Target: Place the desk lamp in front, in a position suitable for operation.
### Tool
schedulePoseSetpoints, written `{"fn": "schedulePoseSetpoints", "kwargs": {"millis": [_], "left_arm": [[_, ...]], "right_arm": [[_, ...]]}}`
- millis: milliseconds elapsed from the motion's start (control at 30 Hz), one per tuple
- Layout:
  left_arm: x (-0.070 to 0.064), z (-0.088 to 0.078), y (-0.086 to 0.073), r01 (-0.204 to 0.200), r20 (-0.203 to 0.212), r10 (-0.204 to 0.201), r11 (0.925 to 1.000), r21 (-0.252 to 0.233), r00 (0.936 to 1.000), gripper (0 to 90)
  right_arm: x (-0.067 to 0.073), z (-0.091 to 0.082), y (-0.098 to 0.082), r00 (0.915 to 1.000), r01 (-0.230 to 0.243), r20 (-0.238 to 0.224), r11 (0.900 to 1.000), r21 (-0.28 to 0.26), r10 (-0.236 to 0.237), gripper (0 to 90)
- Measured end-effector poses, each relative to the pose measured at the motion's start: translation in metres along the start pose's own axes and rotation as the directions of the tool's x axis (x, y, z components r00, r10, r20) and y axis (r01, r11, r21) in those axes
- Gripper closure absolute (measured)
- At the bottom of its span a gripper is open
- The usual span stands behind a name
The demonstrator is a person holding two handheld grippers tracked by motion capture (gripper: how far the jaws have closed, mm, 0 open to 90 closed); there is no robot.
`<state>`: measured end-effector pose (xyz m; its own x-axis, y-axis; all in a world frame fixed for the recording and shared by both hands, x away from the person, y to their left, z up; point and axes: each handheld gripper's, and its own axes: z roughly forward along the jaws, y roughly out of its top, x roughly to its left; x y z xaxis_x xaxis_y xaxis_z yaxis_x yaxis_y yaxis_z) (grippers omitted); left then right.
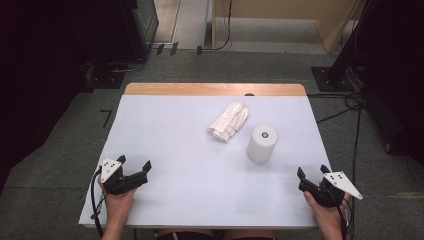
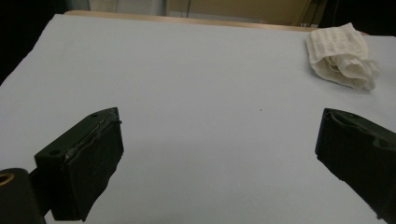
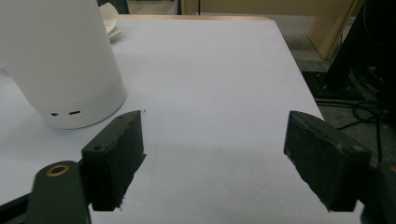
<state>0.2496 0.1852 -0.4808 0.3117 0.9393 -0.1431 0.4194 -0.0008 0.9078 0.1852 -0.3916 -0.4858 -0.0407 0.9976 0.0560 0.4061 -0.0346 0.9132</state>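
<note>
Grey carpet and dark equipment stands surround the pale worktop (image 1: 175, 150), which has a wooden strip along its far edge. From the high view, my left gripper (image 1: 134, 168) rests at the near left corner and my right gripper (image 1: 311, 176) at the near right corner, each in one of my hands, both sets of jaws spread with nothing between them. A white cylinder (image 1: 262, 144) stands upright right of centre, nearer my right gripper, and a crumpled white cloth (image 1: 229, 121) lies just beyond it to the left, apart from it. Along my left gripper (image 2: 219, 144), the jaws stand wide over bare worktop (image 2: 187, 84), and the cloth (image 2: 343, 56) lies well ahead toward the upper right. Along my right gripper (image 3: 212, 154), the jaws are likewise wide and empty; the cylinder (image 3: 60, 60) rises close ahead on the left, not touching either jaw, with two small slots near its base, and a corner of the cloth (image 3: 109, 18) peeks out behind it.
</note>
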Motion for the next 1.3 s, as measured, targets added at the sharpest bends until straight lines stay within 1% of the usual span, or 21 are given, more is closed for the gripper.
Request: {"fn": "schedulePoseSetpoints", "kwargs": {"millis": [167, 300, 367, 500, 533, 567, 600, 633, 667, 700, 733, 767, 800, 833, 867, 900, 933, 967, 1000, 1200, 1300], "left_arm": [[-0.003, 0.002, 0.000, -0.009, -0.010, 0.009, 1.0000, 0.000, 0.9999, 1.4], [0.000, 0.002, 0.000, 0.008, -0.006, -0.008, 0.9999, 0.007, 0.9999, 1.5], [0.001, 0.001, 0.000, 0.023, 0.002, -0.023, 0.9997, 0.007, 0.9997, 1.5], [0.000, 0.002, 0.000, 0.014, 0.002, -0.014, 0.9998, 0.011, 0.9999, 1.6], [0.000, 0.002, 0.000, 0.011, 0.000, -0.011, 0.9999, 0.013, 0.9999, 1.6], [0.000, 0.002, 0.000, 0.011, 0.000, -0.011, 0.9999, 0.013, 0.9999, 1.6], [0.000, 0.002, 0.000, 0.011, 0.001, -0.011, 0.9998, 0.014, 0.9999, 1.6], [0.000, 0.002, 0.000, 0.012, 0.003, -0.012, 0.9998, 0.013, 0.9999, 1.6], [0.000, 0.002, 0.000, 0.014, 0.005, -0.014, 0.9998, 0.014, 0.9999, 1.6], [0.000, 0.002, 0.000, 0.014, 0.005, -0.014, 0.9998, 0.014, 0.9999, 1.6], [0.001, 0.002, 0.000, 0.019, 0.007, -0.019, 0.9997, 0.015, 0.9998, 1.6], [0.001, 0.002, 0.000, 0.019, 0.007, -0.019, 0.9997, 0.015, 0.9998, 1.6], [0.001, 0.002, 0.000, 0.021, 0.008, -0.022, 0.9997, 0.014, 0.9997, 1.6], [0.002, 0.002, 0.000, 0.022, 0.007, -0.023, 0.9997, 0.014, 0.9997, 1.6], [0.001, 0.003, 0.000, 0.018, 0.009, -0.018, 0.9997, 0.014, 0.9998, 1.6], [0.001, 0.003, 0.000, 0.018, 0.009, -0.018, 0.9997, 0.014, 0.9998, 1.6], [0.001, 0.003, 0.000, 0.015, 0.008, -0.016, 0.9997, 0.017, 0.9998, 1.6], [0.001, 0.003, 0.000, 0.015, 0.008, -0.016, 0.9997, 0.017, 0.9998, 1.6], [0.001, 0.003, 0.000, 0.016, 0.008, -0.016, 0.9997, 0.018, 0.9998, 1.6], [0.003, 0.002, 0.000, 0.030, 0.019, -0.030, 0.9994, 0.020, 0.9994, 1.6], [0.003, 0.003, 0.000, 0.028, 0.021, -0.028, 0.9994, 0.021, 0.9994, 1.6]], "right_arm": [[0.003, -0.004, 0.000, 0.9999, 0.001, 0.010, 1.000, -0.013, -0.001, 23.6], [0.007, -0.005, 0.005, 1.0000, 0.005, 0.002, 0.999, -0.035, -0.005, 25.3], [0.012, -0.005, 0.013, 0.9996, 0.029, 0.005, 0.998, -0.051, -0.029, 25.8], [0.021, -0.005, 0.022, 0.9990, 0.043, -0.003, 0.996, -0.079, -0.044, 25.5], [0.028, -0.004, 0.029, 0.9981, 0.044, -0.038, 0.996, -0.083, -0.048, 24.5], [0.028, -0.004, 0.029, 0.9981, 0.044, -0.038, 0.996, -0.083, -0.048, 24.5], [0.035, -0.002, 0.035, 0.9956, 0.051, -0.074, 0.995, -0.082, -0.057, 22.9], [0.035, -0.002, 0.035, 0.9956, 0.051, -0.074, 0.995, -0.082, -0.057, 22.9], [0.042, 0.001, 0.039, 0.9933, 0.061, -0.093, 0.995, -0.082, -0.068, 20.6], [0.042, 0.001, 0.039, 0.9933, 0.061, -0.093, 0.995, -0.082, -0.068, 20.6], [0.049, 0.006, 0.043, 0.9907, 0.059, -0.118, 0.995, -0.074, -0.068, 18.0], [0.049, 0.006, 0.043, 0.9907, 0.059, -0.118, 0.995, -0.074, -0.068, 18.0], [0.055, 0.013, 0.046, 0.9877, 0.046, -0.147, 0.998, -0.045, -0.053, 13.2], [0.055, 0.013, 0.046, 0.9877, 0.046, -0.147, 0.998, -0.045, -0.053, 13.2], [0.062, 0.020, 0.048, 0.9831, 0.040, -0.178, 0.999, -0.019, -0.042, 12.4], [0.062, 0.020, 0.048, 0.9831, 0.040, -0.178, 0.999, -0.019, -0.042, 12.4], [0.070, 0.026, 0.050, 0.9822, 0.063, -0.176, 0.998, -0.017, -0.065, 10.8], [0.070, 0.026, 0.050, 0.9822, 0.063, -0.176, 0.998, -0.017, -0.065, 10.8], [0.075, 0.033, 0.052, 0.9782, 0.072, -0.195, 0.997, 0.003, -0.070, 9.2], [0.085, 0.051, 0.059, 0.9823, 0.064, -0.177, 0.998, 0.014, -0.061, 9.0], [0.091, 0.057, 0.063, 0.9792, 0.077, -0.189, 0.997, 0.012, -0.073, 7.3]]}}
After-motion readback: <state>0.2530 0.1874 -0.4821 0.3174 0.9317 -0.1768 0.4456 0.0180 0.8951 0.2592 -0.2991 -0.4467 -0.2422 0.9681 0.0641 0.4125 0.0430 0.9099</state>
